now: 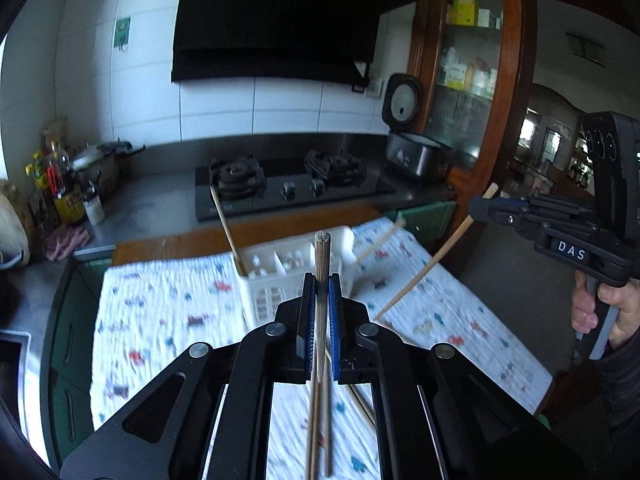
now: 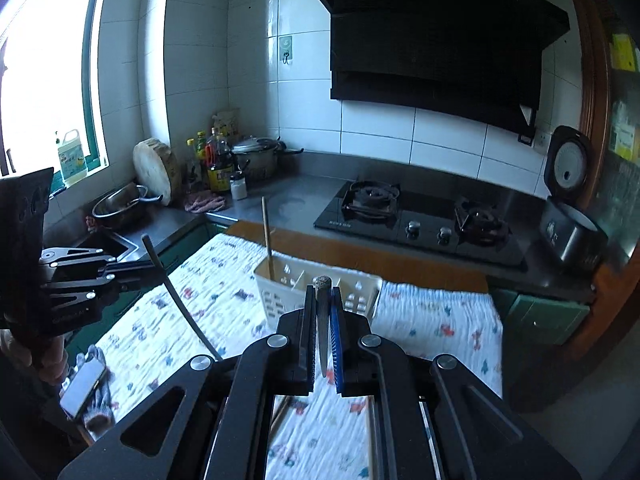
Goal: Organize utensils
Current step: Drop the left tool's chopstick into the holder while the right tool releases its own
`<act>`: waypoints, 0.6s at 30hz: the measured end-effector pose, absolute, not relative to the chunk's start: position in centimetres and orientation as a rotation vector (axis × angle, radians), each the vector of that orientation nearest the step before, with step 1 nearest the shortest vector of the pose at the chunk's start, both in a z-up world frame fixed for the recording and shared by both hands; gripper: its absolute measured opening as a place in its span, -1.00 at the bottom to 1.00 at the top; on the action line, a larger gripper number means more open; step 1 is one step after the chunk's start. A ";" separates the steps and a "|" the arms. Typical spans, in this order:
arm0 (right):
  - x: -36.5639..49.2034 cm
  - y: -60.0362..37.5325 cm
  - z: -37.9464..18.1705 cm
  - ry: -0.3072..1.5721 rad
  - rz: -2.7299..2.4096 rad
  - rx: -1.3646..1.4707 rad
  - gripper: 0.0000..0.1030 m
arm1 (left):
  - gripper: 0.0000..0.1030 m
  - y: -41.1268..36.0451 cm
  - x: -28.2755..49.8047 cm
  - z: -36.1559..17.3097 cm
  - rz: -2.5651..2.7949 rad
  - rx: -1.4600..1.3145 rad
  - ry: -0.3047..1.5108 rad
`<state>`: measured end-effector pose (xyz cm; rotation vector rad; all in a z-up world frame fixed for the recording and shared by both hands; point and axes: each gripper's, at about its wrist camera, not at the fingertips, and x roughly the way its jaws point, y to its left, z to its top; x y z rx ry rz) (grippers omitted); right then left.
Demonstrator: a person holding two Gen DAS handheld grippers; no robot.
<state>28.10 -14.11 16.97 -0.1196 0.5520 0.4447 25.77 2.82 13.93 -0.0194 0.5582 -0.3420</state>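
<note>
A white slotted utensil basket (image 1: 280, 276) stands on a patterned cloth (image 1: 160, 320), with one chopstick (image 1: 227, 228) leaning in its left compartment. My left gripper (image 1: 322, 284) is shut on a wooden chopstick (image 1: 322, 252), held upright just before the basket. My right gripper (image 2: 322, 296) is shut on another chopstick (image 2: 322, 308); in the left wrist view it (image 1: 486, 204) hangs at the right with its chopstick (image 1: 424, 268) slanting down over the cloth. The basket (image 2: 320, 292) also shows in the right wrist view, with the left gripper (image 2: 154, 270) at the left.
More chopsticks (image 1: 360, 400) lie on the cloth below my left gripper. Behind the basket are a gas stove (image 1: 288, 188), a rice cooker (image 1: 416, 152) and bottles (image 1: 60, 184). A phone (image 2: 82, 386) lies at the cloth's left edge near a sink (image 2: 108, 240).
</note>
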 end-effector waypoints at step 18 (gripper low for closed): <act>37.4 -12.5 18.2 0.537 0.361 -0.124 -0.87 | -0.90 4.5 36.9 17.6 -0.145 -0.055 0.457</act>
